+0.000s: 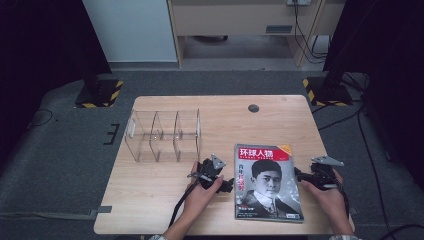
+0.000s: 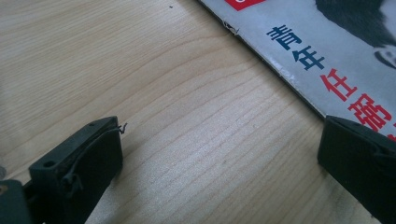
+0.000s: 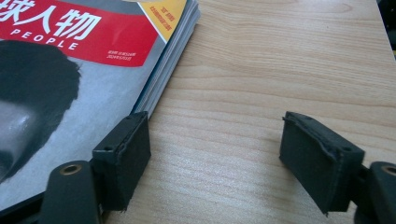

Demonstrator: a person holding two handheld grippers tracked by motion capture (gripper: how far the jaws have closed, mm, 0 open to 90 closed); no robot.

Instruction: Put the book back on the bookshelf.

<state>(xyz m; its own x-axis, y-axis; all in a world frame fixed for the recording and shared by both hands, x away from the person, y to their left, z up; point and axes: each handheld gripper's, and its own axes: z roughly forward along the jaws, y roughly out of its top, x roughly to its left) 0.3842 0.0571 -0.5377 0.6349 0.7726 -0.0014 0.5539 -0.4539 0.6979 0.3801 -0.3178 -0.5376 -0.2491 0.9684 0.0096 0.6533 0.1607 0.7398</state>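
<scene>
Magazine [image 1: 267, 182] flat on the table [image 1: 165, 200], a gripper at each long edge.

High view: the left gripper [image 1: 227, 186] sits just beside its left edge, the right gripper [image 1: 299, 176] just beside its right edge, a clear divided rack [image 1: 165, 135] beyond the left one.
Left gripper view: jaws wide apart, holding nothing, the magazine [image 2: 336, 51] by the right-hand jaw.
Right gripper view: jaws wide, gripping nothing; the left-hand jaw overlaps the magazine [image 3: 84, 93].
</scene>
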